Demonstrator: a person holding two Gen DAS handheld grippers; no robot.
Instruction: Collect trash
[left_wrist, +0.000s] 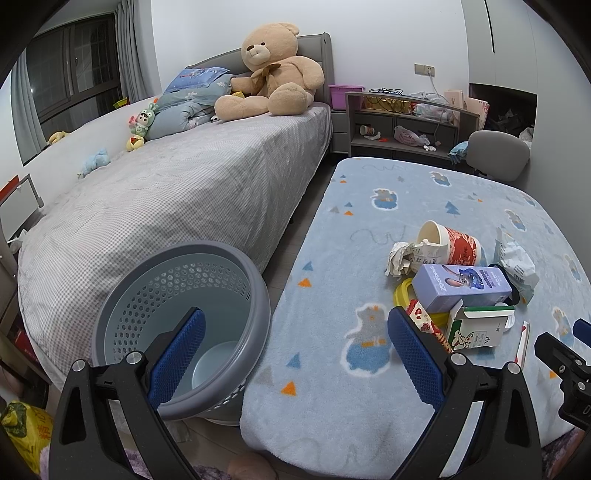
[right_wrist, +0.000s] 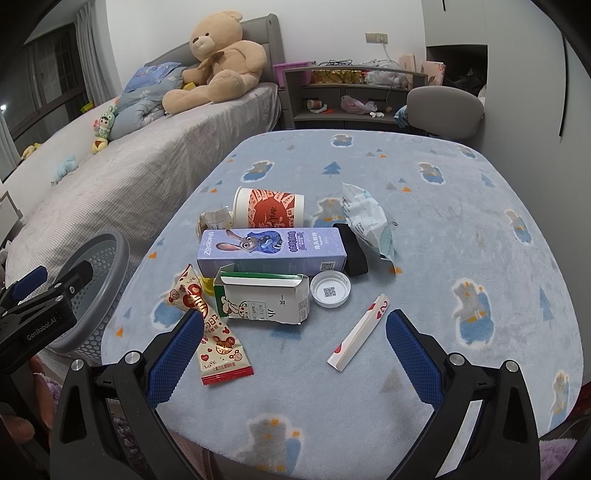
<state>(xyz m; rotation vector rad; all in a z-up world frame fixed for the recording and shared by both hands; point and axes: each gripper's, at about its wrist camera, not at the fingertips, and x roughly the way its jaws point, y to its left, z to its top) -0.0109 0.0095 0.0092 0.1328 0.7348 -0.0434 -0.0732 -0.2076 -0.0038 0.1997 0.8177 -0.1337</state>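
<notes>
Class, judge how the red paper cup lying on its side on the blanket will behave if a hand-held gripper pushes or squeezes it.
The paper cup lies on its side, so it may roll. It looks empty, so probably light. Its thin wall may crumple under a firm squeeze.

Blue blanket-covered table (right_wrist: 443, 229) (cartoon print) under cup (right_wrist: 269, 212), boxes, wrappers, cap (right_wrist: 330, 288).

We hold our left claw (left_wrist: 295, 354) level with its blue-padded jaws spread wide and nothing between them, our right claw (right_wrist: 291, 352) likewise wide apart and holding nothing, both pointing forward, the left one just left of the right.
</notes>
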